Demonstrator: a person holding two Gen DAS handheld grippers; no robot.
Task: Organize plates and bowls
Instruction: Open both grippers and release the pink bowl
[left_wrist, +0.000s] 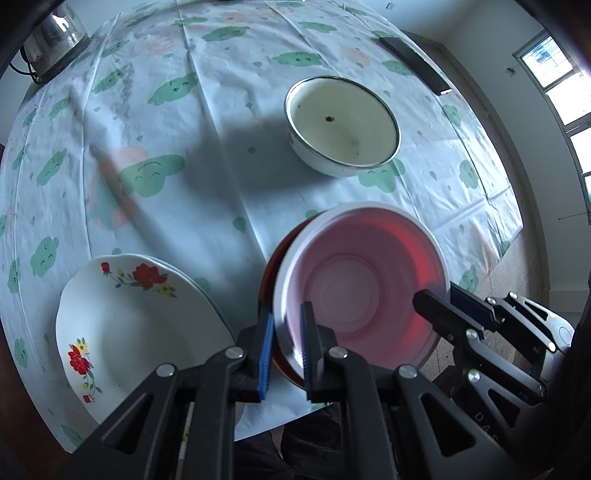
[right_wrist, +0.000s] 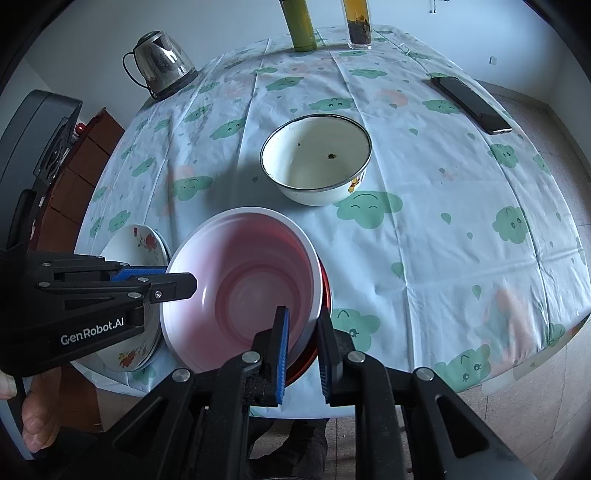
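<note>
We note a round table covered with a pale blue plastic cloth (left_wrist: 229, 110) printed with green smiling clouds. Both grippers point steeply down at its near edge.

Left gripper (left_wrist: 289, 350): jaws narrow, blue pads clamped on the near rim of a red plastic bowl with a white-pink inside (left_wrist: 364, 280). One finger sits inside the bowl, the other outside the wall. In the right wrist view this same gripper (right_wrist: 177, 282) comes in from the left, gripping the bowl's (right_wrist: 243, 280) left rim.

Right gripper (right_wrist: 303, 354): jaws also narrow, pinching the opposite rim of the same red bowl, one pad inside, one outside. In the left wrist view it (left_wrist: 448, 306) shows at the bowl's right edge.

The red bowl is tilted, its mouth turned toward the cameras. We cannot tell whether its base touches the cloth.

Just beside it, to the left, a white shallow plate with red and yellow flower prints (left_wrist: 136, 332) lies on the cloth; the right wrist view shows what looks like a stack of such plates (right_wrist: 142, 243).

Farther in, near the table's middle and well apart from the red bowl, stands a cream enamel bowl with a dark rim (left_wrist: 341, 123), upright, with small dark specks inside.

At the far edge: a steel kettle (right_wrist: 162, 62), a green cylinder (right_wrist: 301, 26), a glass tumbler holding dark leaves (right_wrist: 358, 26). A black phone (right_wrist: 472, 105) lies flat at the right side.

A person's fingers (right_wrist: 37, 424) show at lower left.
</note>
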